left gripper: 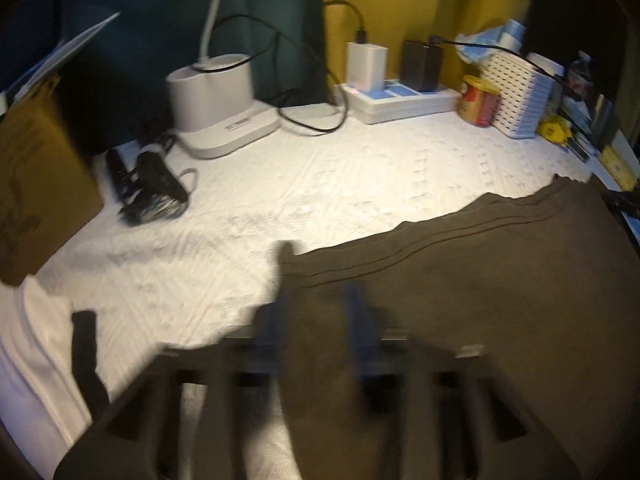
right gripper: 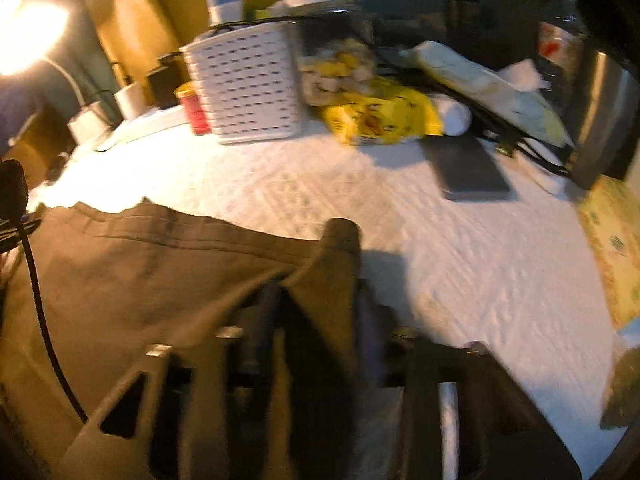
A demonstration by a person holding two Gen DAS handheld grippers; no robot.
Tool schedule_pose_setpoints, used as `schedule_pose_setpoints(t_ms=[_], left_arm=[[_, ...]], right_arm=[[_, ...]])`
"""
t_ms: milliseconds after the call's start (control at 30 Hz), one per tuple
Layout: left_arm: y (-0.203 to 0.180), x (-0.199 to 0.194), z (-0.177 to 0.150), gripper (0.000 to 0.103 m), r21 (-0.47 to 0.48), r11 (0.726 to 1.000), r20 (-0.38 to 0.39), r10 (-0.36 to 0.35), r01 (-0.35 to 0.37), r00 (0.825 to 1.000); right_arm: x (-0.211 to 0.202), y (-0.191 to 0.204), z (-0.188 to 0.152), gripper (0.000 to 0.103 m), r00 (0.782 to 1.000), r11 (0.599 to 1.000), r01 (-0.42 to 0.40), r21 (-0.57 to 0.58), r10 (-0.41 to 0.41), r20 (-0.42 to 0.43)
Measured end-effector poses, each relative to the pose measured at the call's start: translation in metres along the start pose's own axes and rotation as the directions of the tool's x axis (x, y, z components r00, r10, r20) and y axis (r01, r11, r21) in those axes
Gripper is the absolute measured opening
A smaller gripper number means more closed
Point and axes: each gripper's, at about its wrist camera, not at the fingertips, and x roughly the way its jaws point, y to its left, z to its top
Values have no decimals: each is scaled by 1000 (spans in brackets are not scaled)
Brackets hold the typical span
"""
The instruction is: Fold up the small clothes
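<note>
Both corners of brown garment [left gripper: 460, 280] pinched: left gripper [left gripper: 316, 300], right gripper [right gripper: 316, 292], near white basket [right gripper: 248, 84].

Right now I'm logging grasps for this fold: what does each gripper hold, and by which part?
Both hold the brown garment: the left gripper pinches its left corner, the right gripper its right corner, lifted.
</note>
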Motion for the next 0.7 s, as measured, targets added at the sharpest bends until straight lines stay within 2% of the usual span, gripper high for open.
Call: schedule_pose_setpoints(t_ms=[33,167,233,267,533,700], left_arm=[[-1,0,1,4,6,1000,4,9,-9,1000],[1,-6,3,2,-3,999,47,51,-51,998],[6,-13,7,2,-19,997,82,73,-71,994],[9,-17,9,2,-28,997,97,78,-76,992],[12,-27,29,2,-33,996,174,90,-85,981],[12,-13,33,2,-21,997,133,79,-77,988]], right_arm=[[1,3,1,11,1000,1000,-27,-2,27,-2],[-3,15,3,11,999,998,38,-49,-37,20],[-10,14,6,3,998,998,54,-44,-52,46],[-15,12,8,3,994,996,85,-40,-82,67],[-34,5,26,3,984,992,123,-38,-117,131],[-23,-1,30,3,986,991,130,-31,-126,113]])
